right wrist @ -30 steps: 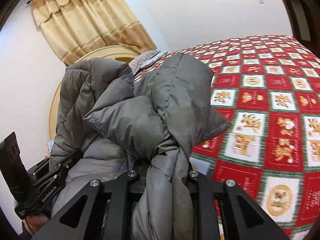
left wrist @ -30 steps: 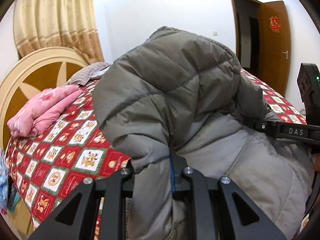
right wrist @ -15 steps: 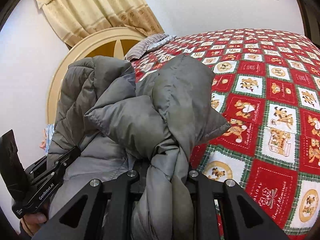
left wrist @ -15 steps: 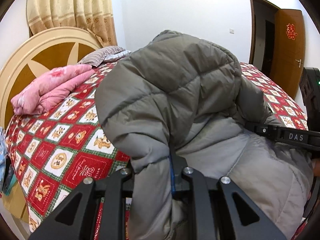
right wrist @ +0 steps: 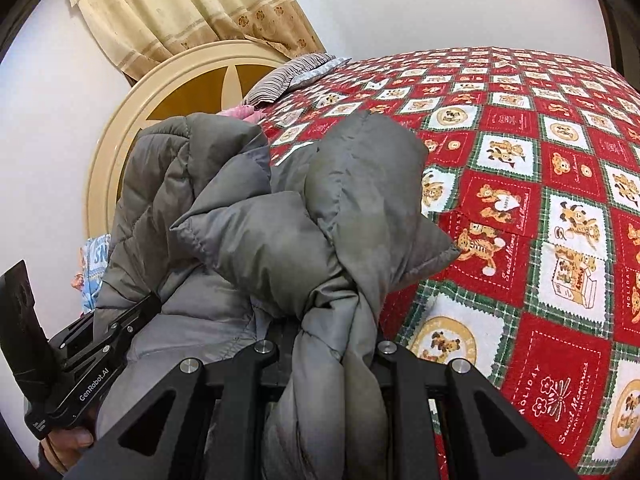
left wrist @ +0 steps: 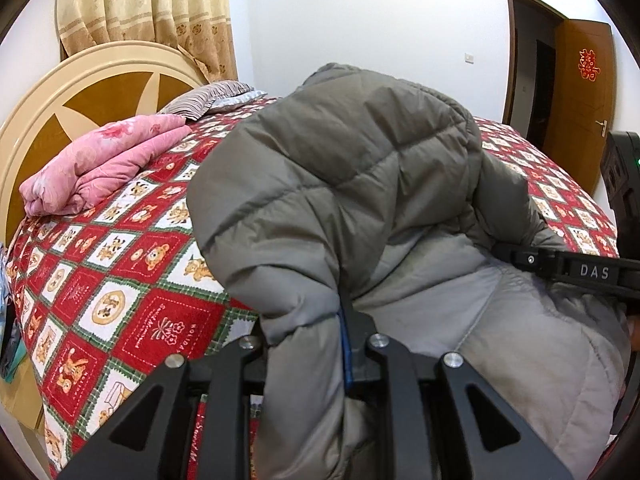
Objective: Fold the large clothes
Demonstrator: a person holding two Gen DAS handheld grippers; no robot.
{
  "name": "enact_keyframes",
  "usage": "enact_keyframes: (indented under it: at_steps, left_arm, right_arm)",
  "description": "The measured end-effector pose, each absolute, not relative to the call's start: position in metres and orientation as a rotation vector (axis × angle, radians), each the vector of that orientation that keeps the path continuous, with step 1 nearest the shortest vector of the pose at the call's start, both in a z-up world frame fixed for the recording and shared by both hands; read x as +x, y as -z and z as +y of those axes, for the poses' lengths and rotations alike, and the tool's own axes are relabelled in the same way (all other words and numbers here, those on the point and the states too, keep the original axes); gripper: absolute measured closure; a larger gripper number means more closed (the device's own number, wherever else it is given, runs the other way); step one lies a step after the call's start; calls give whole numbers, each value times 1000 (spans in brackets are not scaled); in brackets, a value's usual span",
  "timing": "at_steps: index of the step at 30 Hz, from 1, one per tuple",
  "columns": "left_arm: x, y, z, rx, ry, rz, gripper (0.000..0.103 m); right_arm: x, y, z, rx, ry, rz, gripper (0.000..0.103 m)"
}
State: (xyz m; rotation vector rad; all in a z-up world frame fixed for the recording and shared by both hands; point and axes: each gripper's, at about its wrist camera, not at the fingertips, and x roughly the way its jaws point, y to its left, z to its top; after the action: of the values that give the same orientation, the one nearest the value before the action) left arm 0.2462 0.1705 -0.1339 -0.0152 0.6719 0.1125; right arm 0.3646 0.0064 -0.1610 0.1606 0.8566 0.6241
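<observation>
From your left wrist camera, your left gripper [left wrist: 316, 344] has a thick fold of a grey puffer jacket [left wrist: 344, 184] between its jaws, which are easing apart while the padding still fills the gap. The jacket bulges up in front of the lens and hangs over the near edge of a bed covered with a red, white and green teddy-bear quilt [left wrist: 120, 280]. A folded pink blanket [left wrist: 104, 164] lies by the round cream and brown headboard [left wrist: 80, 92], with a striped pillow [left wrist: 208, 96] beyond it. Your right gripper [left wrist: 568, 270] reaches in from the right edge, its tip buried in the jacket. A brown door [left wrist: 580, 100] stands open at the far right. From your right wrist camera, your right gripper [right wrist: 320, 352] pinches a bunched, twisted fold of the same jacket [right wrist: 288, 220], which rises in a heap above the jaws over the quilt [right wrist: 540, 208]. Your left gripper [right wrist: 112, 332] shows at lower left, against the jacket, with a hand [right wrist: 74, 440] beneath it.
</observation>
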Motion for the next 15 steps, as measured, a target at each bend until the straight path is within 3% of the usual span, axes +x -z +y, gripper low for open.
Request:
enact_keyframes:
  at_steps: [5, 15]
  left_arm:
    - [245, 140, 174, -14, -137, 677, 62]
    - [248, 148, 184, -40, -148, 686, 50]
  right_arm:
    - [368, 168, 10, 151, -615, 879, 86]
    - [374, 185, 10, 161, -598, 910, 82]
